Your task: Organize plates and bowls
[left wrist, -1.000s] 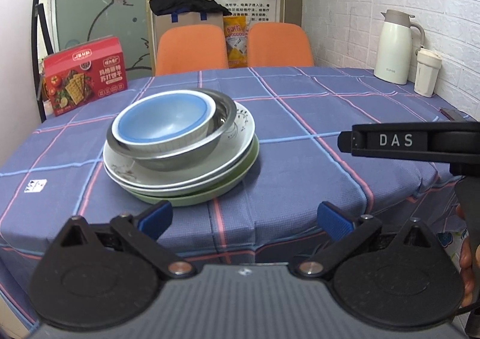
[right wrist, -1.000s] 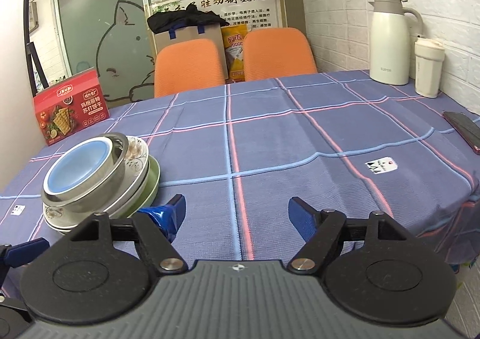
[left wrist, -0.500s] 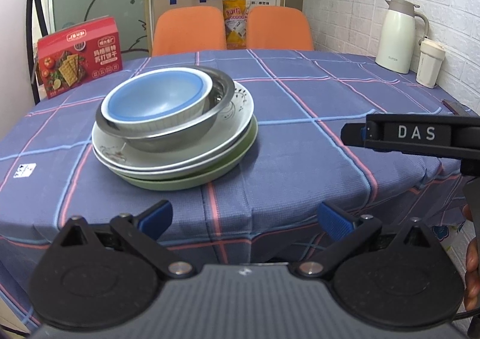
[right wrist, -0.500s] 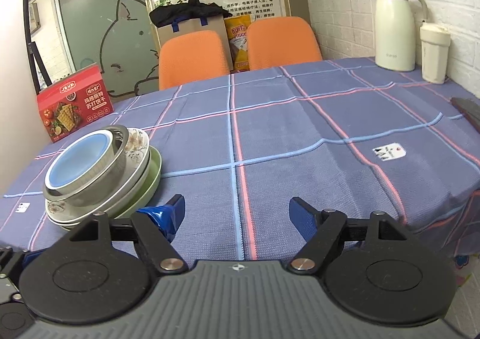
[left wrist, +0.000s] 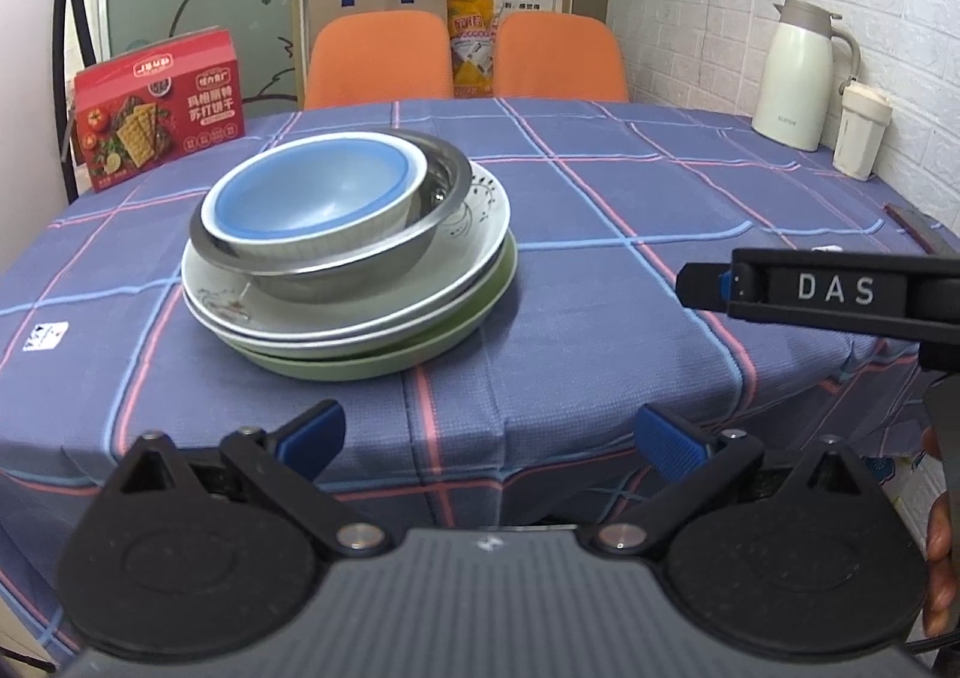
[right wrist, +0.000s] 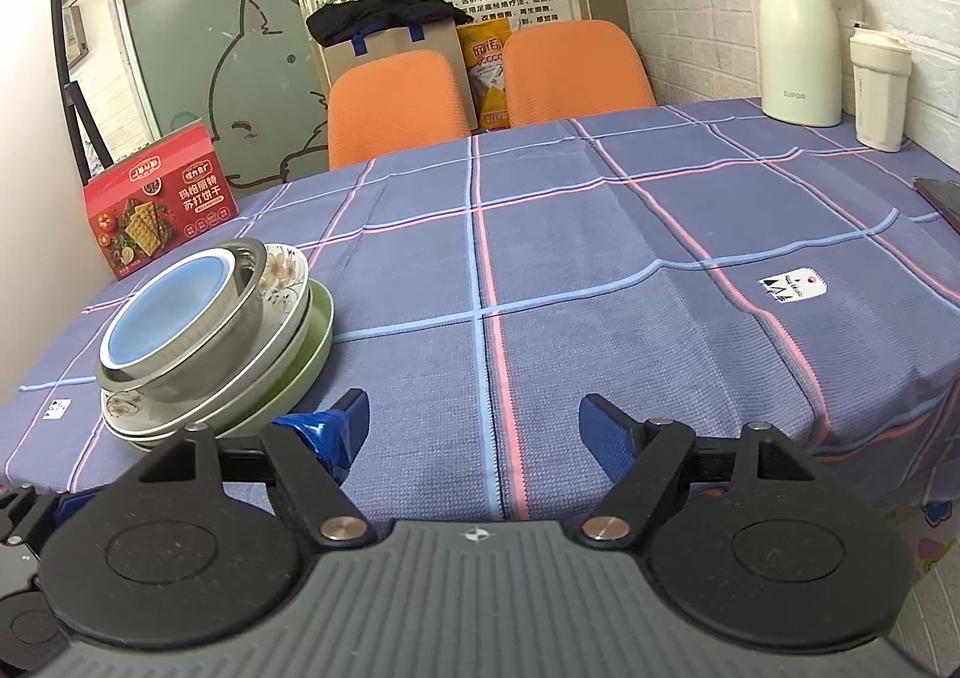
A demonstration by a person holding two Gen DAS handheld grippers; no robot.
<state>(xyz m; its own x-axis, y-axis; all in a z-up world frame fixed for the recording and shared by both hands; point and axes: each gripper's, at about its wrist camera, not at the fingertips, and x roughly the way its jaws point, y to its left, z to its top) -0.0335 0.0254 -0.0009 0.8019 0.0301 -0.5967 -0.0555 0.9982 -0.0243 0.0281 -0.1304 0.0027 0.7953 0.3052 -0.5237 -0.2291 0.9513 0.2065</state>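
Cracker box (left wrist: pixel 159 109) is seen at the far-left edge of the bench (left wrist: pixel 600 234). Stack sits left of centre, near the front edge: blue bowl (left wrist: pixel 312 195) nested in steel bowl (left wrist: pixel 360 264), on white plate (left wrist: pixel 456 252), on green plate (left wrist: pixel 384 363). Left gripper (left wrist: pixel 489 435) is held off the front edge, fingers spread, nothing pinched. Right gripper (right wrist: pixel 474 420) likewise spread, empty, over the front edge just right of the stack. Open cloth lies right of the stack. Thermos (right wrist: pixel 798 36) and cup (right wrist: pixel 879 90) are seen at the far-right corner.
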